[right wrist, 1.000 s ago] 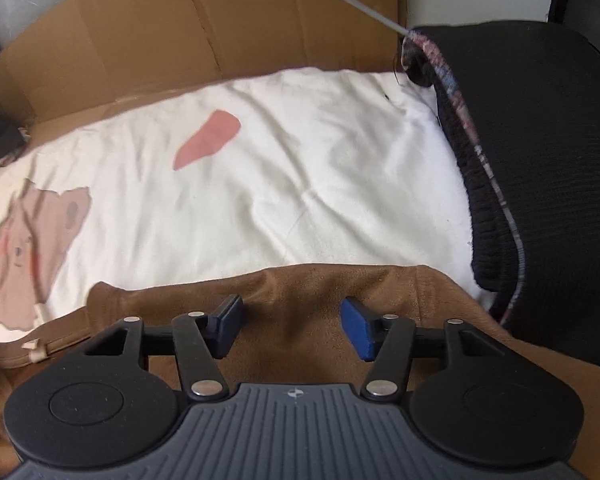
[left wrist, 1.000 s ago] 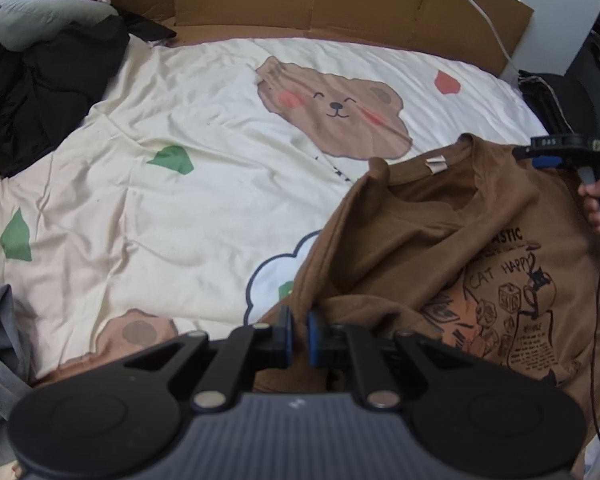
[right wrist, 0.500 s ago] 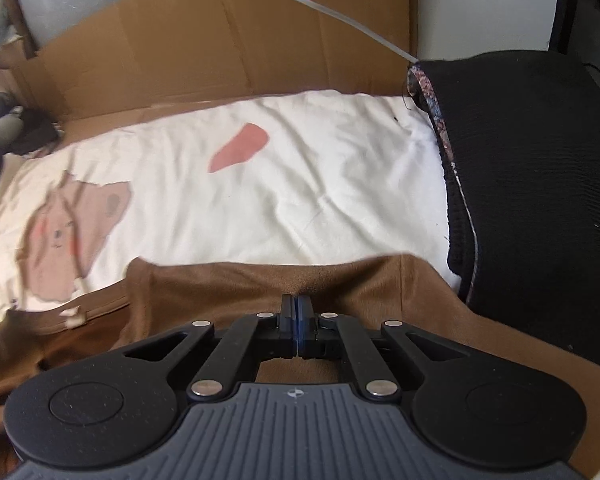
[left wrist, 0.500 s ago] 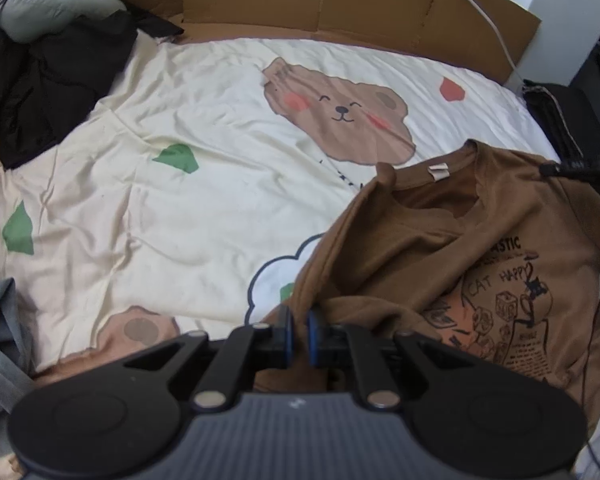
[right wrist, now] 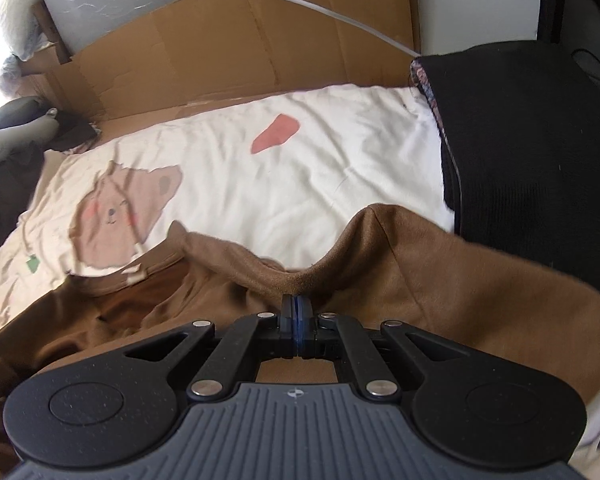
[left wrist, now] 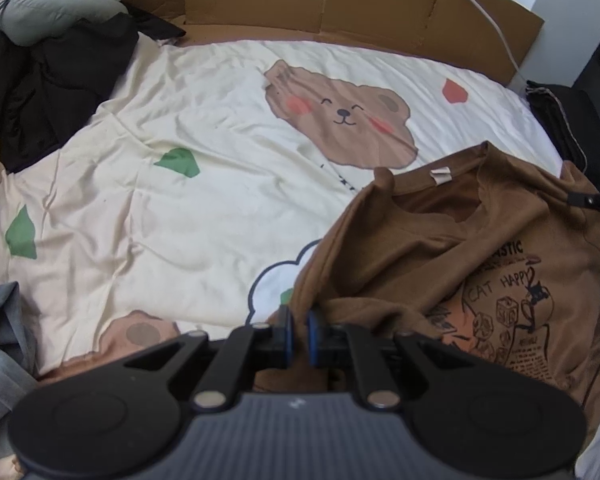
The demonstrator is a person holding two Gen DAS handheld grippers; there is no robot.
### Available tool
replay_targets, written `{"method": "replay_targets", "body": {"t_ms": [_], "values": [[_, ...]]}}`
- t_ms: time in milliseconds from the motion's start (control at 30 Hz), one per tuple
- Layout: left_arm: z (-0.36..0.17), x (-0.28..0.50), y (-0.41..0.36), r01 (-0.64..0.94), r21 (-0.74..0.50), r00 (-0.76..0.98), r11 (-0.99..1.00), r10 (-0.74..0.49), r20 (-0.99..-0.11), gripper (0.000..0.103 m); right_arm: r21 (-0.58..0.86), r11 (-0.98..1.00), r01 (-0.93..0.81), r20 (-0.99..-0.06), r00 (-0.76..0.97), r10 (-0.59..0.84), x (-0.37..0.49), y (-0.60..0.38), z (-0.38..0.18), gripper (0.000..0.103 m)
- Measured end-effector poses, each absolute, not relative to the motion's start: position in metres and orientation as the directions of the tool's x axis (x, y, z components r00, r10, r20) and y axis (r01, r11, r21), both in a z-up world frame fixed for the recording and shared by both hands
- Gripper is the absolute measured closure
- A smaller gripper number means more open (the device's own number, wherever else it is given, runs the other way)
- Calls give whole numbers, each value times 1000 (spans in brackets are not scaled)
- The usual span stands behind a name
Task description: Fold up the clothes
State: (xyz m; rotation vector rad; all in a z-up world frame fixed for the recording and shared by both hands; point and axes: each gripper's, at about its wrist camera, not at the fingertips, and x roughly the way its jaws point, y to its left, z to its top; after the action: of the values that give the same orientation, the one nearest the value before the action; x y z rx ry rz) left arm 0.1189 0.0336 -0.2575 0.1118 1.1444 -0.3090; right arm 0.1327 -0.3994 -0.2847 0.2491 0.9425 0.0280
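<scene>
L hand-held gripper (left wrist: 299,330) pinching brown tee (left wrist: 452,248), bear-print bedsheet (left wrist: 180,200), cardboard (left wrist: 340,4) behind

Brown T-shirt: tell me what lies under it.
The brown T-shirt lies on the cream bear-print bedsheet, covering part of a blue-outlined cloud print. Both grippers, left and right, pinch its fabric. Whatever else lies beneath is hidden.

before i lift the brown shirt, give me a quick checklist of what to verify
1. Left hand-held gripper shut on the brown shirt: ok.
2. Right hand-held gripper shut on the shirt's edge: ok.
3. Bedsheet beside the shirt free for laying it out: ok.
4. Shirt lying flat: not ok, bunched and creased.
5. Shirt clear of the black garment: cannot tell.
</scene>
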Motion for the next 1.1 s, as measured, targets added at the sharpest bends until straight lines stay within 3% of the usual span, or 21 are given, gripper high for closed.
{"method": "replay_targets", "body": {"t_ms": [233, 367, 833, 1000, 1100], "values": [[-260, 118, 35, 299, -69, 375, 952, -184, -909, 95, 266, 958, 107, -850, 495, 181, 107, -382, -327, 103], [-261, 117, 37, 299, -72, 374, 952, -186, -909, 95, 270, 960, 70, -835, 514, 198, 108, -380, -319, 103], [-264, 118, 40, 294, -84, 373, 952, -195, -907, 95, -15, 997, -72, -816, 577, 30, 189, -418, -287, 101], [-264, 118, 40, 289, -87, 374, 953, -196, -906, 95, -191, 954, -231, -815, 579, -23, 227, -419, -289, 101], [-265, 118, 41, 290, -87, 372, 953, -196, -907, 95, -225, 939, -261, -822, 569, -39, 248, -424, -291, 101]]}}
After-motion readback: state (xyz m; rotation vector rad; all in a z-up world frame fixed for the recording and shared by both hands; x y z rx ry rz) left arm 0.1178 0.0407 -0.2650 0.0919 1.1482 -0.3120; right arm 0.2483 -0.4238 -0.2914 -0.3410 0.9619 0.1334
